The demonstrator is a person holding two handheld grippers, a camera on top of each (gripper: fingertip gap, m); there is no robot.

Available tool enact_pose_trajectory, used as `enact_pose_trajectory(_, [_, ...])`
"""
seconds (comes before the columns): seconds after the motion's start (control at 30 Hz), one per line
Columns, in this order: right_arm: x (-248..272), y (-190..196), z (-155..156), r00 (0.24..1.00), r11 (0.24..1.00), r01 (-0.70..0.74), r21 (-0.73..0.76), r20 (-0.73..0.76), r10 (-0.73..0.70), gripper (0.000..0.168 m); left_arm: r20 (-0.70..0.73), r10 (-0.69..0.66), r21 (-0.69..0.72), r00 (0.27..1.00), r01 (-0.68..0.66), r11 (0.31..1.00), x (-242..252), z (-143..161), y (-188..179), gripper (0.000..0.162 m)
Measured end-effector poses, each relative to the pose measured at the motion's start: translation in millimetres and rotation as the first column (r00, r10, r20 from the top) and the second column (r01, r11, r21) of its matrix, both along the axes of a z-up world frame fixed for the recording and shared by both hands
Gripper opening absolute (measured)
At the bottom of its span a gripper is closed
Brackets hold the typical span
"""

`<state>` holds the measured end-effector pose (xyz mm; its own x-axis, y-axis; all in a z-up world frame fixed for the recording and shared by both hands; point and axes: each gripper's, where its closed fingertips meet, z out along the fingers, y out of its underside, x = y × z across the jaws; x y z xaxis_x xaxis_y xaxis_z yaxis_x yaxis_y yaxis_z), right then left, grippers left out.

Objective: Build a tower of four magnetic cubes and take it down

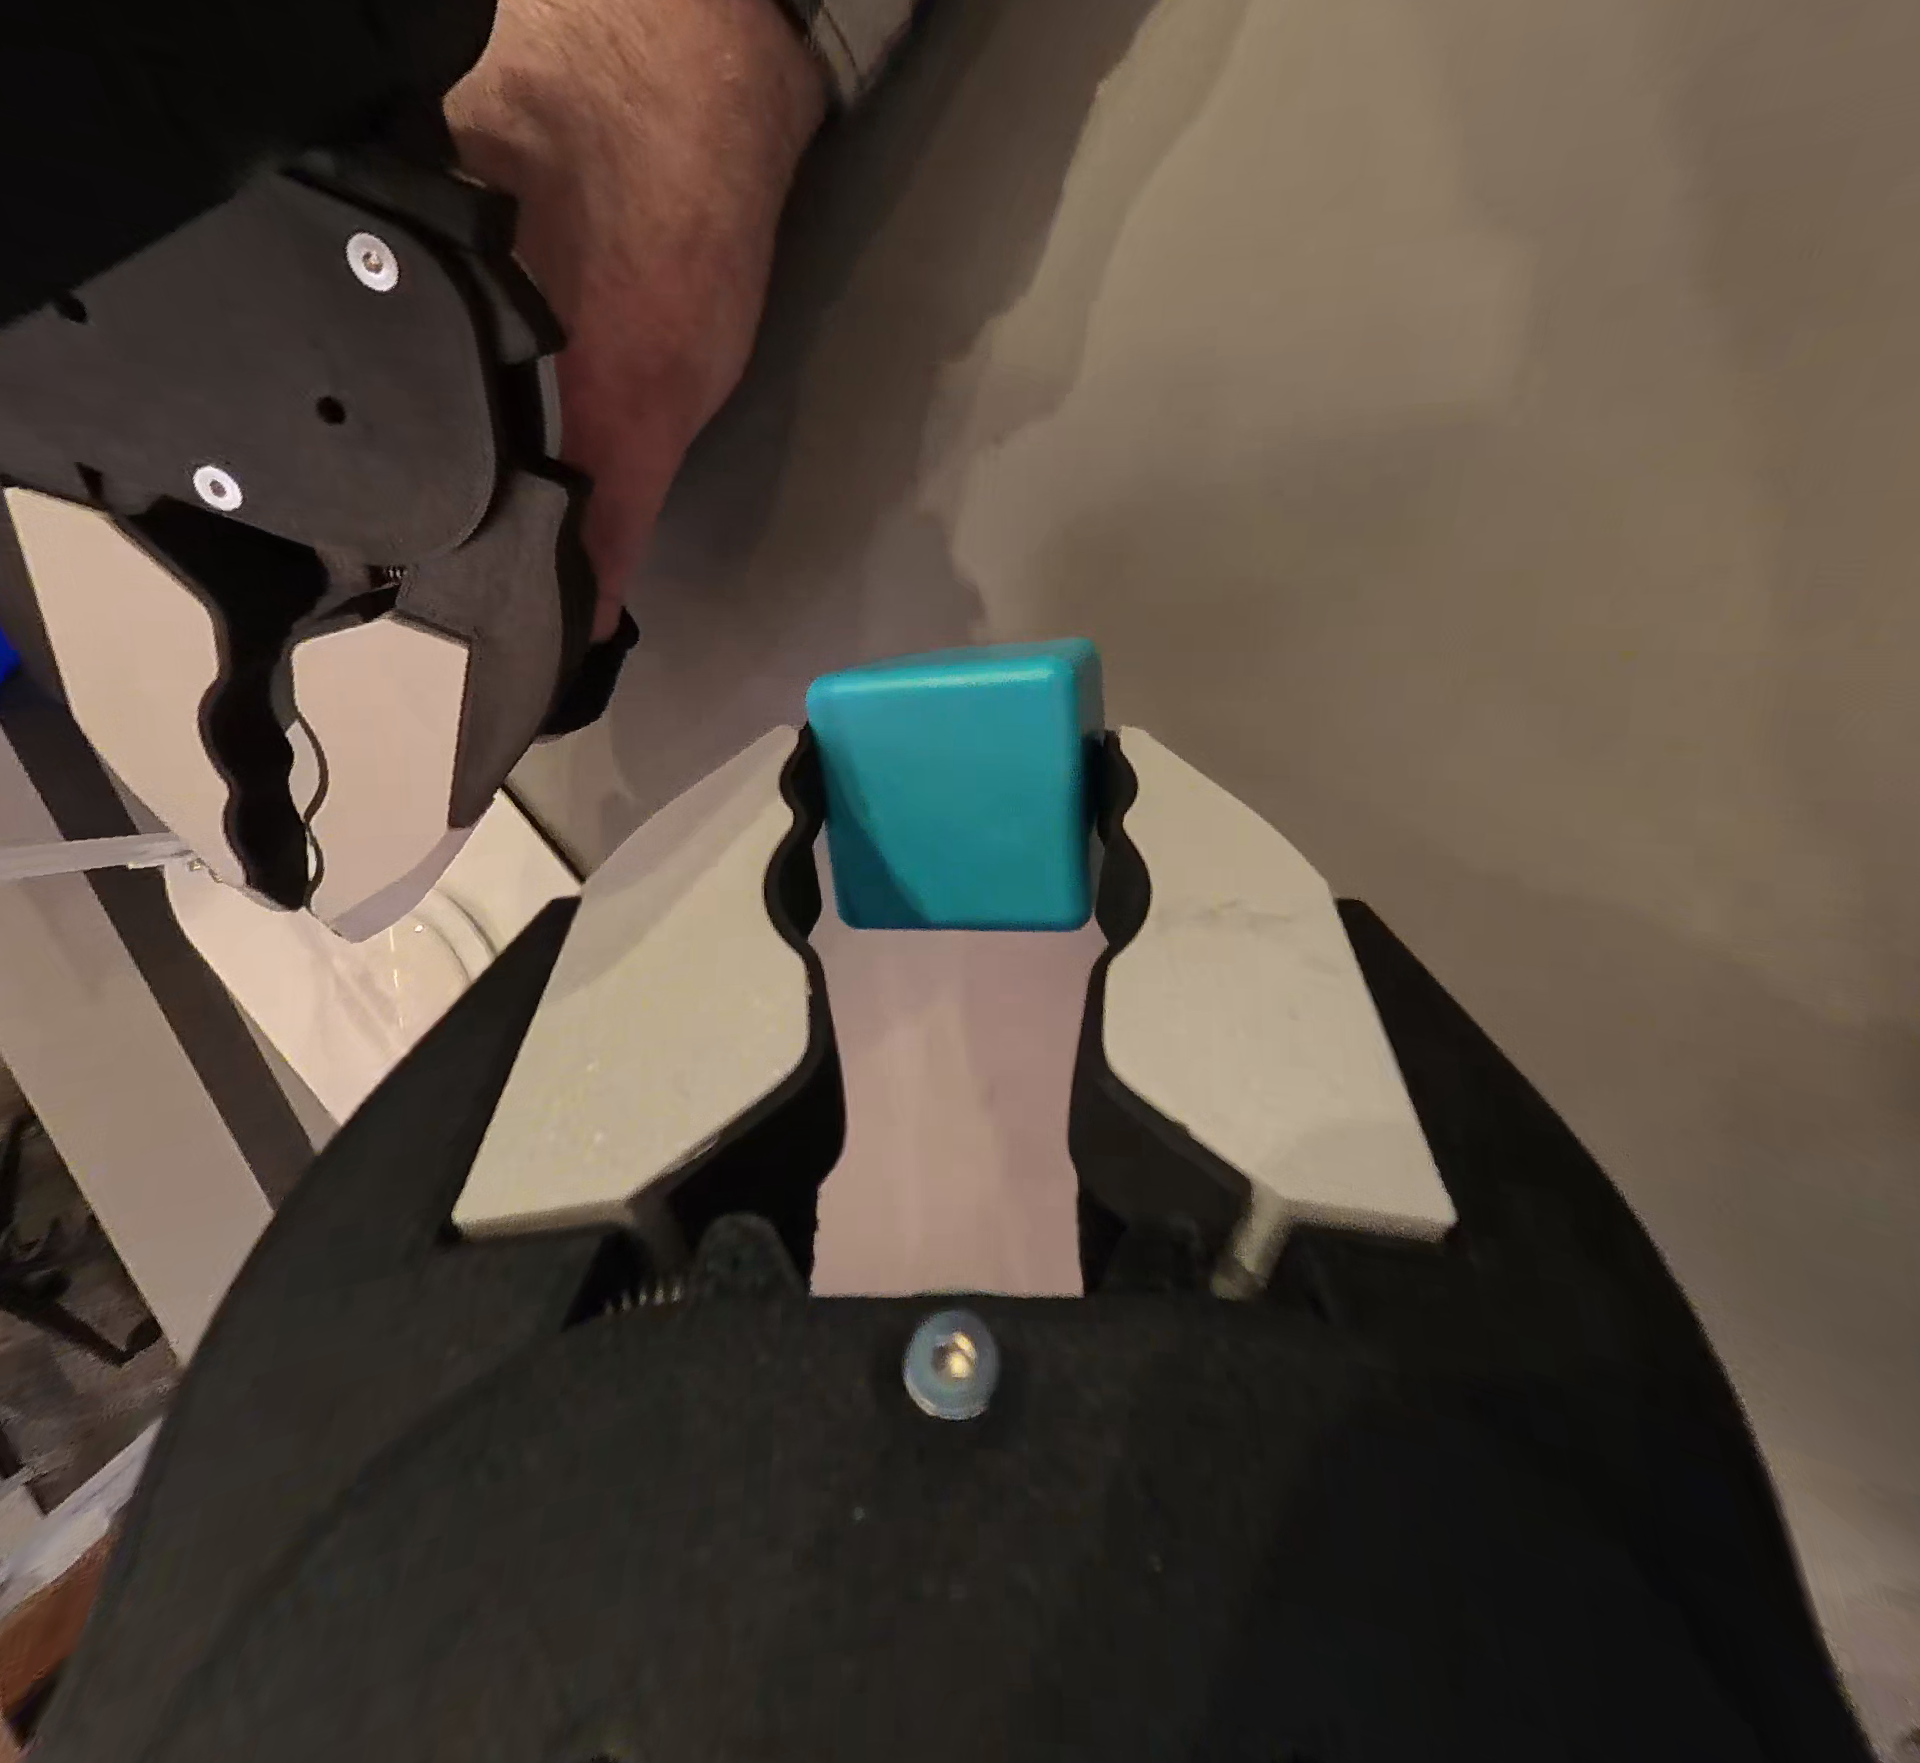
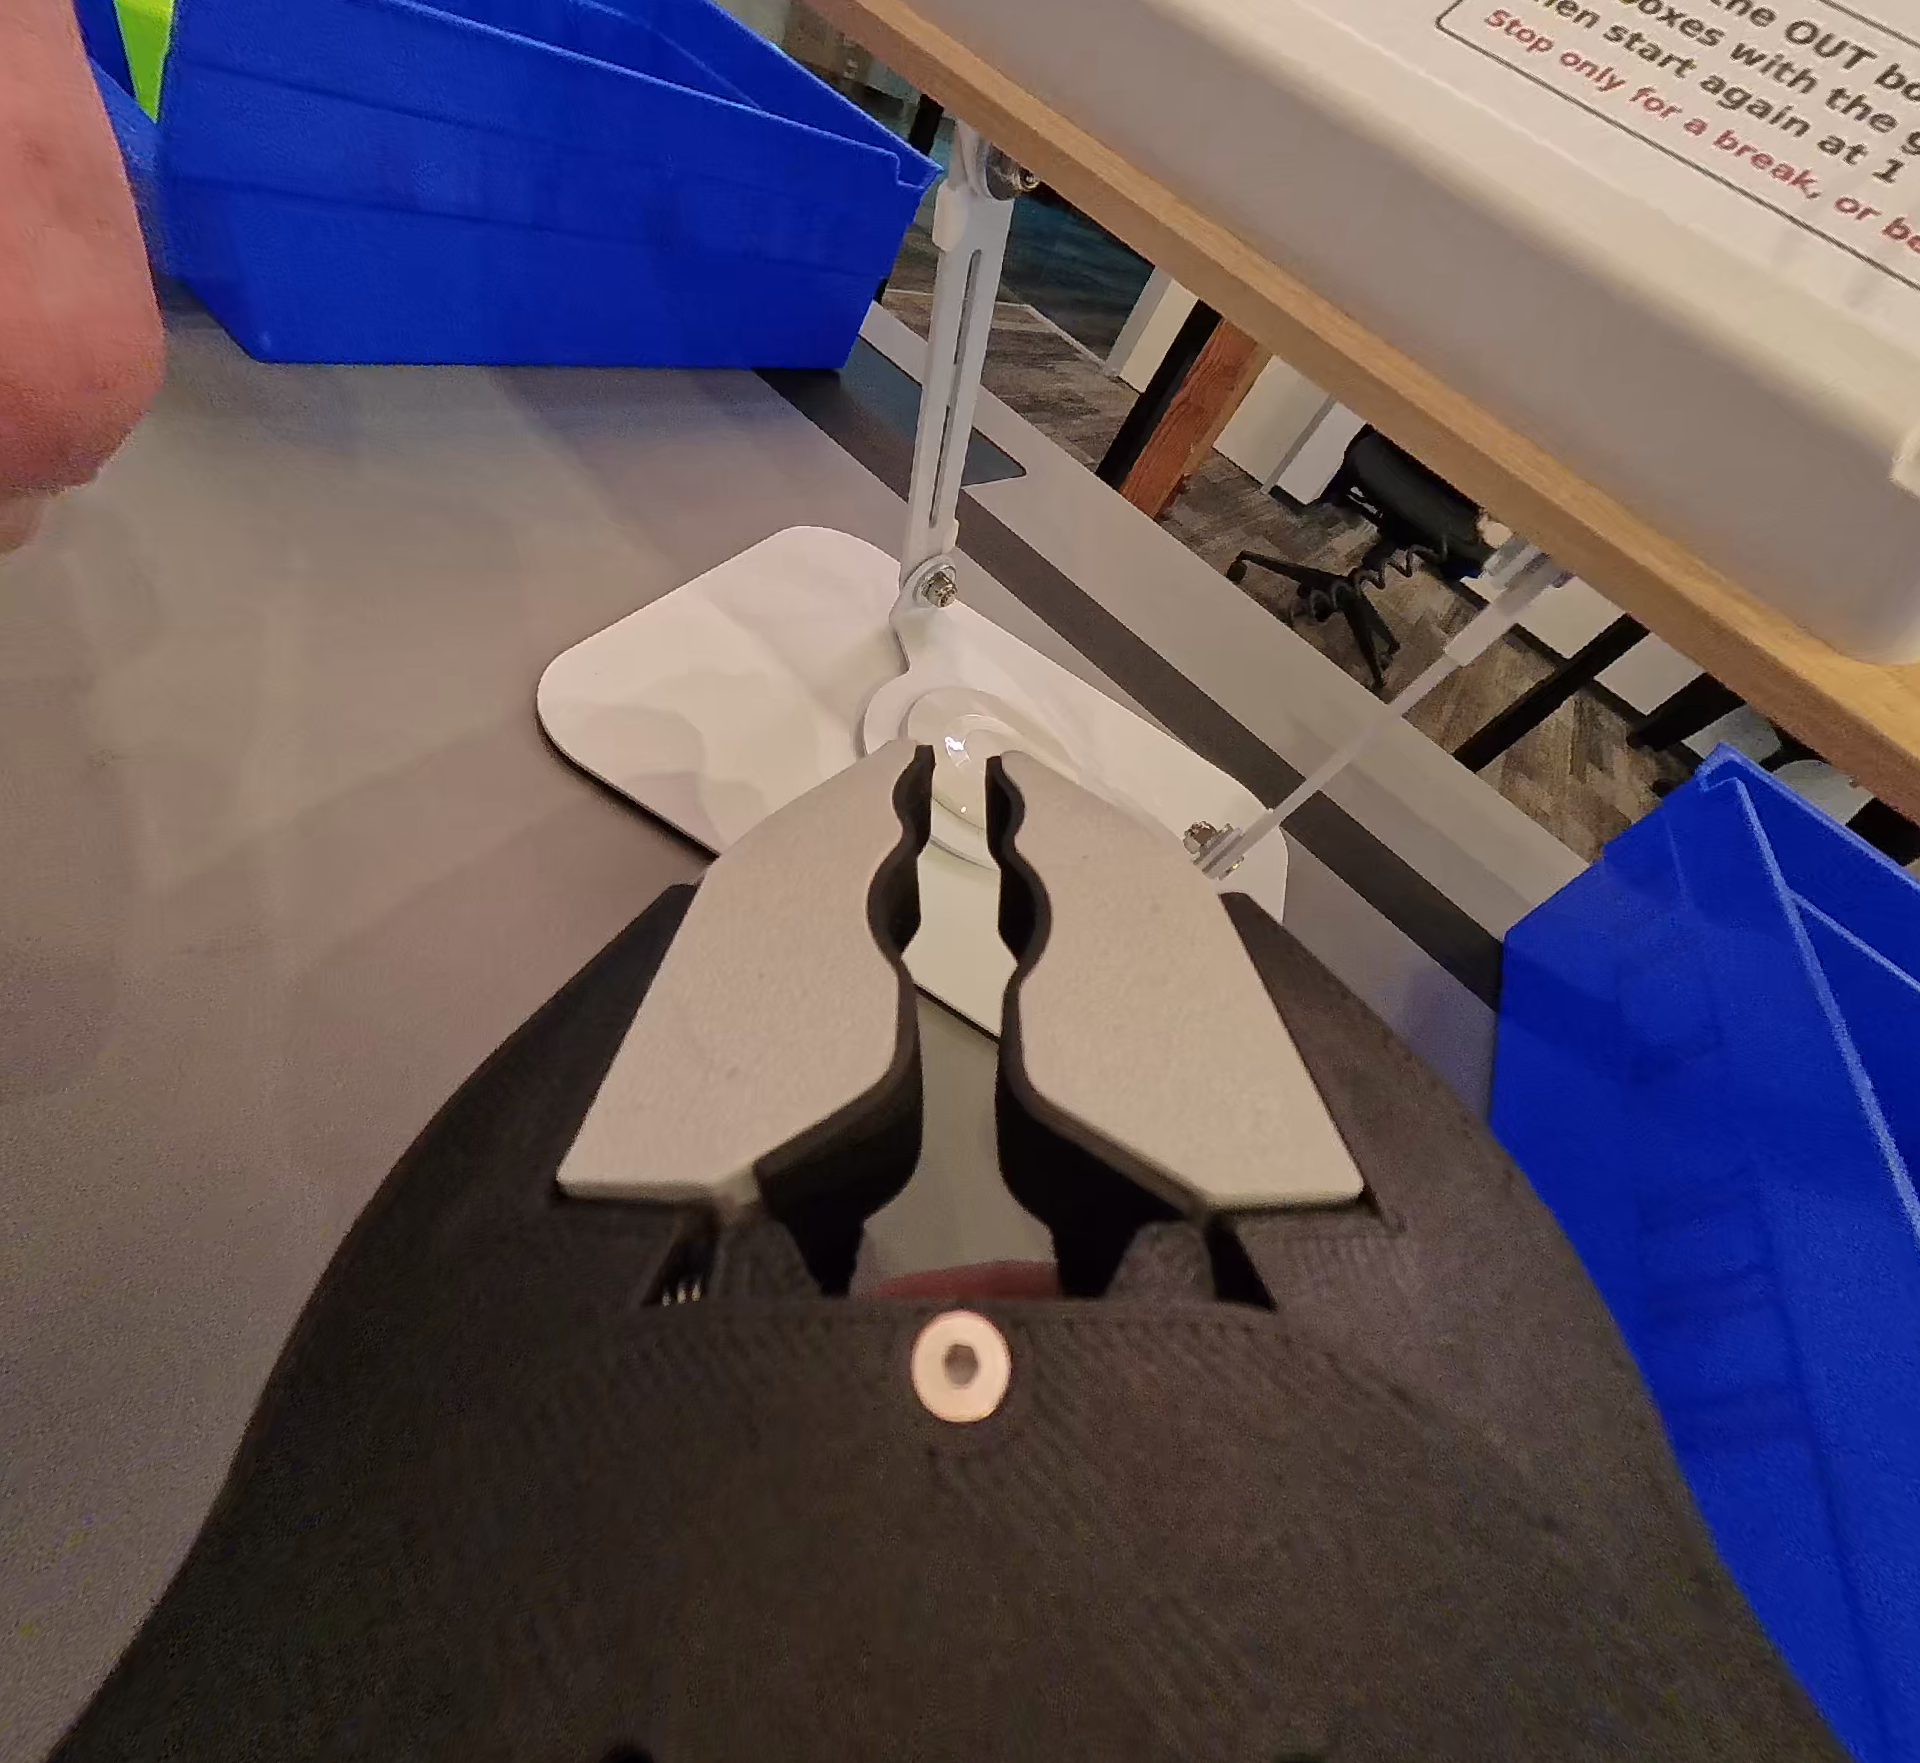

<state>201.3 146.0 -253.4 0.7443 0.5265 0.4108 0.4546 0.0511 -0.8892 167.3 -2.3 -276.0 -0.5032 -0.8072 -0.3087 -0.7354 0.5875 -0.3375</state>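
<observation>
In the left wrist view my left gripper [image 1: 954, 757] is shut on a teal cube [image 1: 951, 783], held between the fingertips above the grey table [image 1: 1455, 466]. The right gripper [image 1: 301, 840] shows at the left of that view, held by a hand, its jaws nearly together and empty. In the right wrist view my right gripper [image 2: 956, 778] is shut with nothing between its fingers, hovering over the white base plate [image 2: 707, 674] of a stand. A lime-green cube [image 2: 145, 35] sits in a blue bin [image 2: 520, 186] at the far left. No other cubes are visible.
A white stand arm [image 2: 951, 383] rises from the base plate and carries a wooden board [image 2: 1247, 259] with a white instruction sheet [image 2: 1455, 103] overhead. Another blue bin [image 2: 1714, 1142] stands at the right. A hand [image 2: 62, 207] shows at the left edge.
</observation>
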Motion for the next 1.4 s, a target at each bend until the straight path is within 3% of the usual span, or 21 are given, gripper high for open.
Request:
enact_pose_trajectory(0.03, [0,0,0,1.0,1.0,-0.001,0.0,0.002,0.001,0.01,-0.003,-0.001,0.004,1.0,0.001,1.0,0,-2,1,0.051])
enact_pose_trajectory(0.9, [-4,-2,-3,0.999,1.0,-0.014,0.002,0.031,0.014,0.011,-0.104,0.014,-0.007,0.994,-0.014,1.0,-2,-41,7,0.051])
enact_pose_trajectory(1.4, [-4,-2,-3,0.999,1.0,-0.015,0.002,0.033,0.015,0.011,-0.091,0.026,-0.004,0.996,-0.026,1.0,-3,-37,9,0.05])
